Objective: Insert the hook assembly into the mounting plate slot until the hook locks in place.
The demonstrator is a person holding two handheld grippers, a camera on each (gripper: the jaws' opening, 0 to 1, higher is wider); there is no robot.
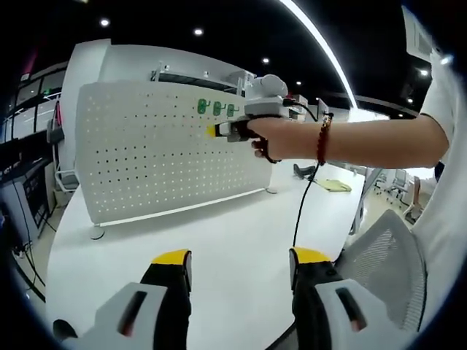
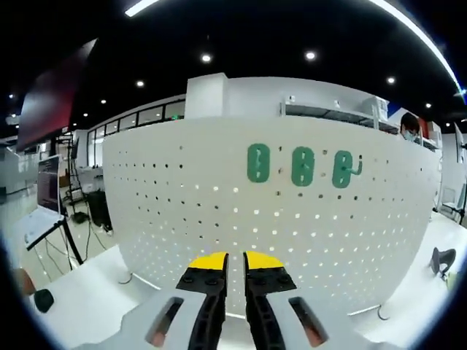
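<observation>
Pegboard [image 2: 219, 219]: white, perforated, standing upright on small feet on the white bench [image 1: 219, 248]; seen also in the left gripper view [image 1: 160, 160].

Mounting plates: three green oblong pieces in a row high on the pegboard, long axes vertical: left [image 2: 257, 162], middle [image 2: 302, 166], right [image 2: 341, 169]. In the left gripper view, small green marks near the board's upper right [image 1: 217, 109].

Hook [image 2: 355, 169]: green, on the right-hand plate, projecting to the right in the right gripper view and turning upward at its tip (seating depth in the plate too small to tell).

Right gripper [image 2: 235, 264]: yellow-tipped black jaws nearly pressed together, a thin gap between, nothing held; pointed at the pegboard below the plates. From the left gripper view, the same gripper [image 1: 219, 131] held up against the board just below the green marks by a hand [image 1: 273, 138] with a beaded bracelet [image 1: 323, 138] on the wrist; cable [image 1: 303, 197] hanging down from it.

Left gripper [image 1: 239, 261]: jaws spread wide, empty, above the bench, well apart from the pegboard.

Mesh chair back [image 1: 387, 255]: grey, at the bench's right edge.
</observation>
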